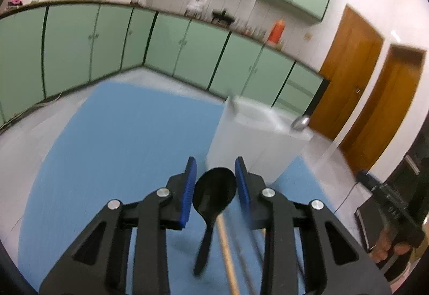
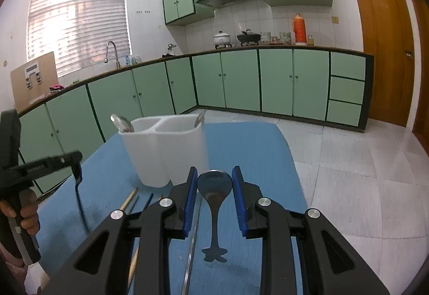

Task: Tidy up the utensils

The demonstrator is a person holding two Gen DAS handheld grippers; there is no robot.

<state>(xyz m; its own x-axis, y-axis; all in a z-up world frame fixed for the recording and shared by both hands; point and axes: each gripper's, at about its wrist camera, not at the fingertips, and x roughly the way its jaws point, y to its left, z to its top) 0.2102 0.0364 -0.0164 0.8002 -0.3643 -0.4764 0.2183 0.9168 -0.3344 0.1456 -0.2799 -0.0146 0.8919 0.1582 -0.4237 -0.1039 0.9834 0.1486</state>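
Observation:
My left gripper (image 1: 215, 160) is shut on the bowl of a black spoon (image 1: 214, 191), whose handle hangs down over the blue mat (image 1: 120, 134). Ahead of it stands a white two-compartment utensil holder (image 1: 254, 142) with metal spoons (image 1: 300, 123) inside. My right gripper (image 2: 214, 168) is shut on the bowl of a metal spoon (image 2: 214, 185), handle pointing down and toward the camera. In the right wrist view the holder (image 2: 163, 150) stands just beyond the fingers, and the left gripper (image 2: 76, 160) hangs at the left with the black spoon (image 2: 80, 203) dangling from it.
Several chopsticks (image 2: 128, 199) lie on the blue mat (image 2: 254, 150) in front of the holder, and one chopstick (image 1: 226, 249) shows under the left gripper. A hand (image 2: 26, 214) grips the left tool. Green cabinets and tiled floor lie beyond the table's edge.

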